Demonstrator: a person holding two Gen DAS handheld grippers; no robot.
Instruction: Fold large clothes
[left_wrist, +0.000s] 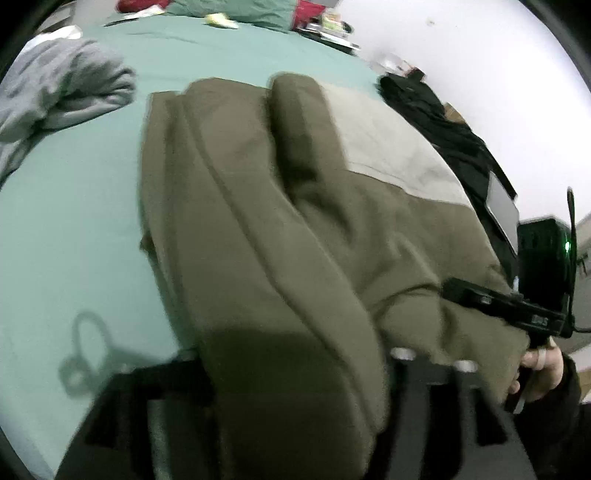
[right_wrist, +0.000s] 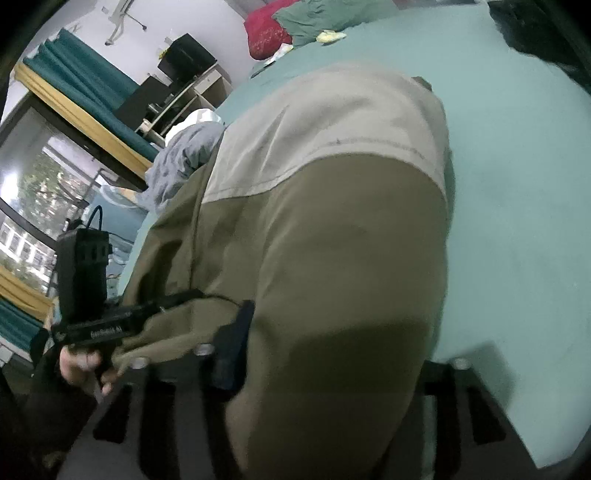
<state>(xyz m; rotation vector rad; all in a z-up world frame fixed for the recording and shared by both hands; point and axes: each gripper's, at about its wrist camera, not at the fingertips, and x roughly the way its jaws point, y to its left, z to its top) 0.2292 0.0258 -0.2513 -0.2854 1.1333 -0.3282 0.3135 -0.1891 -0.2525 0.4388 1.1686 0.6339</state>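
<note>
Two grippers hold one olive-and-beige garment (left_wrist: 266, 229) on a green bed sheet (left_wrist: 74, 221). Left to right: grey clothes (left_wrist: 62, 88) heaped at far left, bare sheet w/ room, then the garment, already doubled lengthwise, more folds probably left. Left gripper (left_wrist: 295, 398) pinches its near edge; right gripper (right_wrist: 325, 387) also looks clamped on cloth, though blur hides the fingers. Dark clothing (left_wrist: 443, 118) crowds the bed's right edge.
</note>
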